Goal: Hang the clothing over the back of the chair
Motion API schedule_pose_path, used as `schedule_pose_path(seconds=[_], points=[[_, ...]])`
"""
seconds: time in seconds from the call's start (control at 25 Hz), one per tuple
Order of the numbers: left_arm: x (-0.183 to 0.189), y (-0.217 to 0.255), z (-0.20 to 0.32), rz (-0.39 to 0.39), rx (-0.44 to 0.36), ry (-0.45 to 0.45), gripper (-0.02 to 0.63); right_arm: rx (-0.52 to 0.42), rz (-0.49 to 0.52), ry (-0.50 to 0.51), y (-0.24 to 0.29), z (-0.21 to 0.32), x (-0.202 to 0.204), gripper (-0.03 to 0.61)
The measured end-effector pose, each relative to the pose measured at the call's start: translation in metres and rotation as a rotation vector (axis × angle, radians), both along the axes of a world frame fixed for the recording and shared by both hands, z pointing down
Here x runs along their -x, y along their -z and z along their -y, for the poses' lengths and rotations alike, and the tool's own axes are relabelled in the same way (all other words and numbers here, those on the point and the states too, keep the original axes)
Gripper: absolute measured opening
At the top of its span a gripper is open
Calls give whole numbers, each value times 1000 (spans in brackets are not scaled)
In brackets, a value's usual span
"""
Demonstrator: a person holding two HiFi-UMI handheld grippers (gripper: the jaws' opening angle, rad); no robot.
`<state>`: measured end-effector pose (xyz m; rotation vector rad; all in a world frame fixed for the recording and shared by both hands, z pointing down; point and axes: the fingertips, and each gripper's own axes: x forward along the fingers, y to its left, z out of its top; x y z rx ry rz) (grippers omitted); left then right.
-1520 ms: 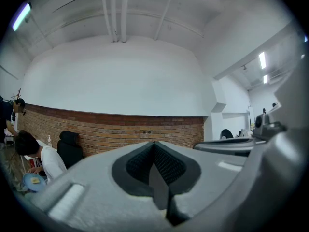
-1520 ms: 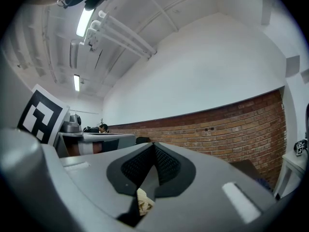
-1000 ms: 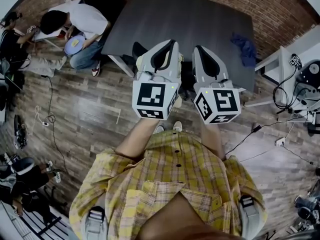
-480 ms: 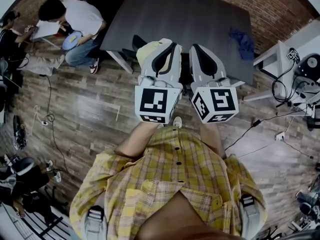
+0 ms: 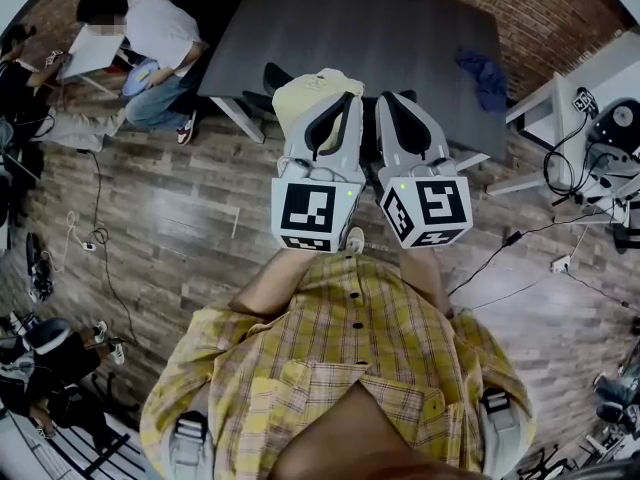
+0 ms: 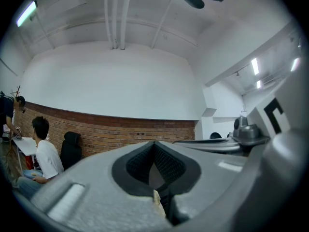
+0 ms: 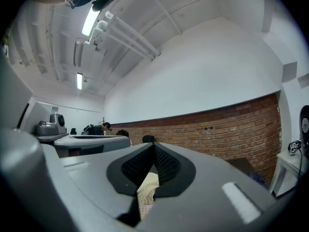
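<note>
- Wood-plank floor [image 5: 200, 218] carries everything in the head view.
- Dark grey table [image 5: 350, 28] stands on it at the top, with a crumpled blue cloth [image 5: 483, 76] lying near its right edge.
- Dark chair [image 5: 272, 76] stands at the table's near edge, mostly hidden.
- Black cable [image 5: 100, 233] trails over the planks at left, and thinner cables [image 5: 505, 293] at right.
- White side table [image 5: 545, 118] stands at right.
- A seated person [image 5: 150, 38] is low on the floor at upper left.

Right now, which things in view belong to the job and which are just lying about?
Job: pale garment, clamped in left gripper and right gripper; black chair at the dark table.
Lying about: blue cloth on that table; floor cables.
</note>
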<state>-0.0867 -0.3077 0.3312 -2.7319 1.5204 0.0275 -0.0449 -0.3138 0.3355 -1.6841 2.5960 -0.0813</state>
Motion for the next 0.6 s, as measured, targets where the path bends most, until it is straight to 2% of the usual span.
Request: schedule_pose_path(seconds=[0.6], points=[[13,-24,-9,-6,30,16,2,13,-21,-11,-18,-13,10,-6]])
